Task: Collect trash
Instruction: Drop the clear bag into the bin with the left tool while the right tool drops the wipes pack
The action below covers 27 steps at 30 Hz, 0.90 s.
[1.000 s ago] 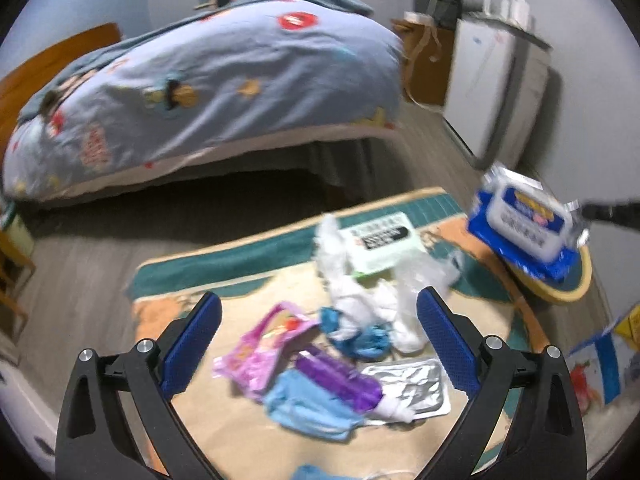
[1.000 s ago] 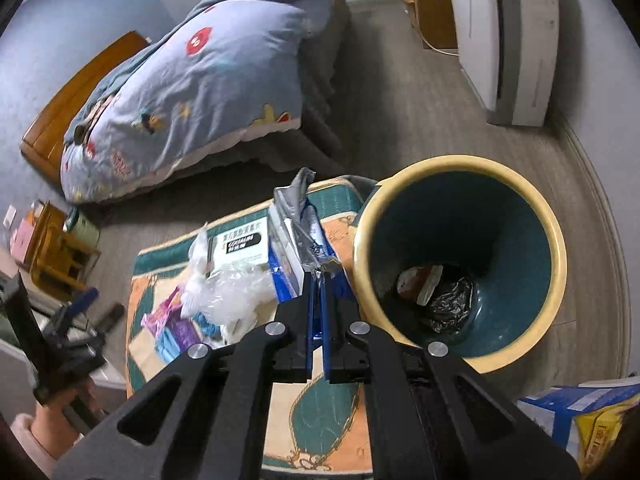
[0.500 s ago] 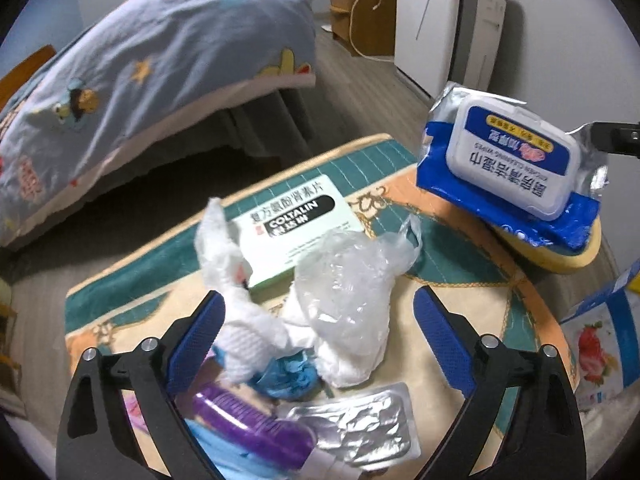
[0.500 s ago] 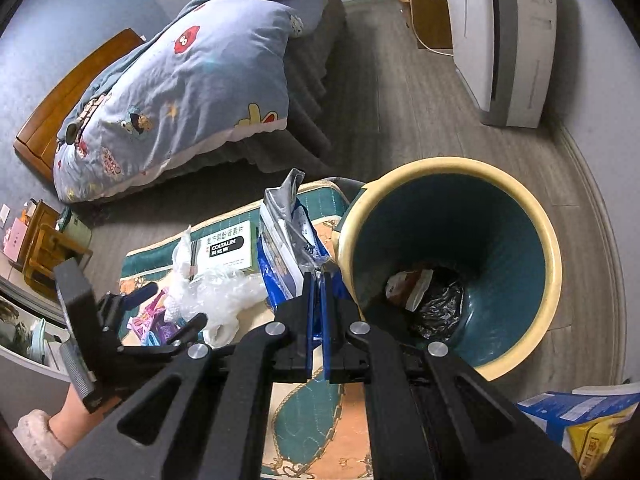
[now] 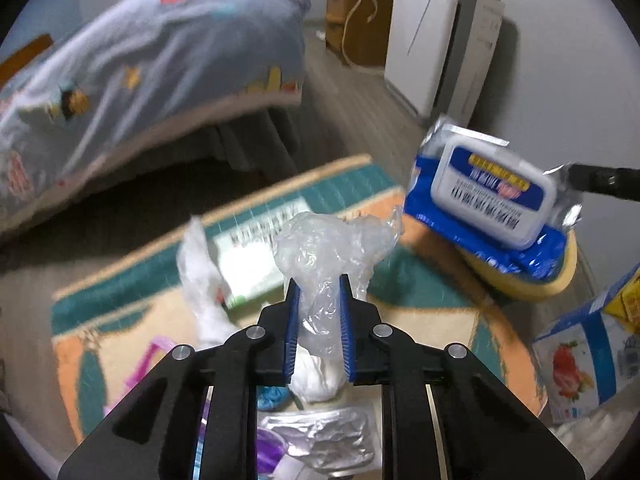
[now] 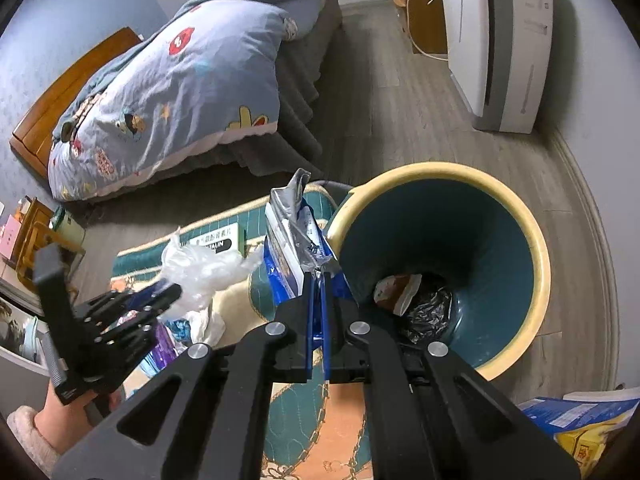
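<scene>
My left gripper [image 5: 319, 300] is shut on a crumpled clear plastic bag [image 5: 328, 248] and holds it above the rug; it also shows in the right wrist view [image 6: 200, 268]. My right gripper [image 6: 318, 280] is shut on the edge of a blue and white wet wipes pack [image 6: 292, 248], held just left of the rim of the teal trash bin [image 6: 536, 248]. The pack [image 5: 492, 196] hangs over the bin rim [image 5: 520, 284] in the left wrist view. The bin holds a black bag and a wrapper [image 6: 400, 292].
On the patterned rug [image 5: 420, 312] lie a white medicine box [image 5: 248, 256], white tissue [image 5: 200, 280], a silver foil pack [image 5: 320, 436] and a purple item [image 5: 268, 452]. A bed [image 6: 172, 92] stands behind. A white appliance [image 6: 496, 40] and cartons [image 5: 584, 356] are at the right.
My left gripper has closed on the clear plastic bag and lifted it off the rug. My right gripper holds the wipes pack slightly closer to the bin.
</scene>
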{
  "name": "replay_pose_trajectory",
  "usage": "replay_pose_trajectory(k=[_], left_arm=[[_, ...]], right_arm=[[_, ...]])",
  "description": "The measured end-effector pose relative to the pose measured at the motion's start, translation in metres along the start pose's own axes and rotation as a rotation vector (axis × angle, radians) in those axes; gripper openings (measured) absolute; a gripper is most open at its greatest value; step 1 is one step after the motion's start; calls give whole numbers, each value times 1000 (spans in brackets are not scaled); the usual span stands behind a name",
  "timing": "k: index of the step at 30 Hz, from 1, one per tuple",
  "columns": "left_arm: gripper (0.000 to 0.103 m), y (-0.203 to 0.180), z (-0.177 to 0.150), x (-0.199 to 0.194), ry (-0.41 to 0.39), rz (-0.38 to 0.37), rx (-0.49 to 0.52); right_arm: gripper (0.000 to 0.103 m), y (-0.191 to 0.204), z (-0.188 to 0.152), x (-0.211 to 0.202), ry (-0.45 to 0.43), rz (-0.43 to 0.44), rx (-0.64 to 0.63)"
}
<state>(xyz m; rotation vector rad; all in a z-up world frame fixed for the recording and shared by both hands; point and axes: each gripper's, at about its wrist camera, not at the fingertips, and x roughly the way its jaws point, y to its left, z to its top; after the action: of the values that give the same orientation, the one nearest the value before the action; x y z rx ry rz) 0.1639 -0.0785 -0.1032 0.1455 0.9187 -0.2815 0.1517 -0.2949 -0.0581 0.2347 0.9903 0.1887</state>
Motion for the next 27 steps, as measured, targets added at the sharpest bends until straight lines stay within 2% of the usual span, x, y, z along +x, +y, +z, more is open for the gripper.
replay_pose_trajectory(k=[6,11,27], left_arm=[[19,-9,13,-35,-117,-8,-8],[19,-18,24,-46,-164,-23,-13],[19,-64,38,-40,-176,-81,62]], right_arm=[[2,-6,2,-12,-48,2,26],[2,-15,3,-21,-75,-4,48],[2,-47,2,-33,-103,-26,103]])
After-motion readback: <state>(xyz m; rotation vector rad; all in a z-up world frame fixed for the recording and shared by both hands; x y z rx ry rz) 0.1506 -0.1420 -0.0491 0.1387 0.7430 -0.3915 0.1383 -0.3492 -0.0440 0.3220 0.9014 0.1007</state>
